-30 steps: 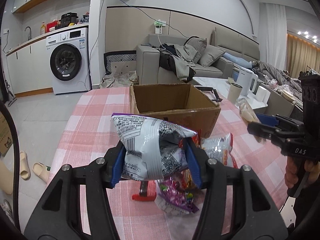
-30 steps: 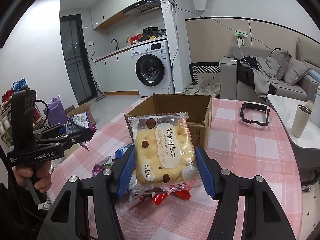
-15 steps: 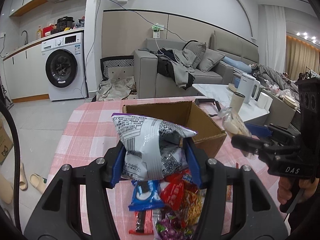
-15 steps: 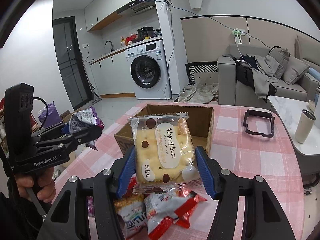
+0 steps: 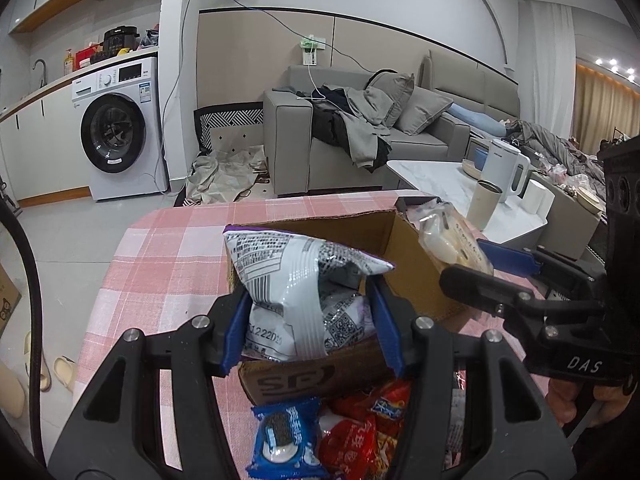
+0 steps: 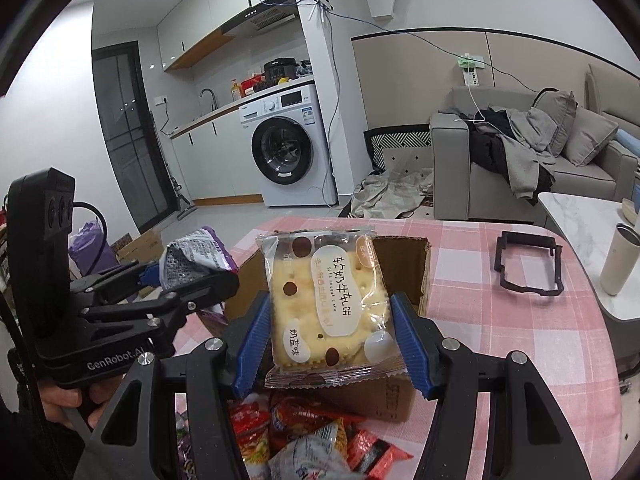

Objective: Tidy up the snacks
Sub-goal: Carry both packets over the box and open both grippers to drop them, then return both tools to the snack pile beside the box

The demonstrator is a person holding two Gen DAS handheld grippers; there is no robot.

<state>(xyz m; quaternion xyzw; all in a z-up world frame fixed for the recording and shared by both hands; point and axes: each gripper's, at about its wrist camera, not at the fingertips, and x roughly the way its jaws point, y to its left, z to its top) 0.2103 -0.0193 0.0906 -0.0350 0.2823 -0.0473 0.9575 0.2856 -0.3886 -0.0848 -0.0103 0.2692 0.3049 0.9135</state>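
My left gripper (image 5: 310, 326) is shut on a silver and purple snack bag (image 5: 296, 280), held over the near edge of the open cardboard box (image 5: 416, 276). In the right wrist view that same left gripper (image 6: 188, 280) shows at the left with the bag (image 6: 196, 256). My right gripper (image 6: 330, 340) is shut on a clear-wrapped yellow cracker packet (image 6: 328, 300), also above the box (image 6: 404, 256). The left wrist view shows the packet (image 5: 452, 240) over the box's right wall. A pile of loose snacks (image 5: 320, 432) lies on the pink checked table (image 5: 168, 264) in front of the box.
A black plastic frame (image 6: 528, 264) lies on the table right of the box. A beige tumbler (image 6: 620, 260) and a white kettle (image 5: 506, 168) stand on the low marble table at the right. Slippers (image 5: 66, 370) lie on the floor to the left.
Both grippers have carried their packets forward toward the box, which now looks nearer and lies under them. The loose snack pile has slid toward the bottom of both views.
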